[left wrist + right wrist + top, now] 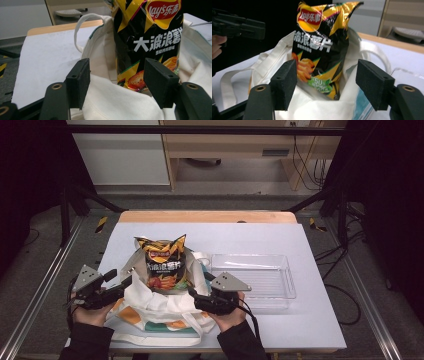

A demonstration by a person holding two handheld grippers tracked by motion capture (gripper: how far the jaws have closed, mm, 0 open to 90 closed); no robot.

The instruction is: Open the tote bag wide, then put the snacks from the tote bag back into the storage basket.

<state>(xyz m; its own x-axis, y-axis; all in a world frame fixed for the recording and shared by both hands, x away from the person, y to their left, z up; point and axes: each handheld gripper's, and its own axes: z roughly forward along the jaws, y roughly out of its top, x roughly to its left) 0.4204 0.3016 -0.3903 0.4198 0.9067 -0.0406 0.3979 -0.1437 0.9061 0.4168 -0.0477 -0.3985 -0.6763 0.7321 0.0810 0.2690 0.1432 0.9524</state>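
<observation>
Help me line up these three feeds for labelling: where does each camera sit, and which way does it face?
High view: above the person's side of the table, looking forward and down; both forearms, left gripper and right gripper flank the tote bag.
Left gripper view: rides the left gripper, facing the chip bag; its jaws stand open.
Right gripper view: rides the right gripper, facing the chip bag from the opposite side; its jaws stand open.
Shared: both gripper views show the chip bag standing in the tote.

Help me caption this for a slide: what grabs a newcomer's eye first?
A black-and-yellow chip bag stands upright in a white tote bag at the table's near edge. The left tool and right tool flank it, jaws open. A clear tray lies to the right.
</observation>
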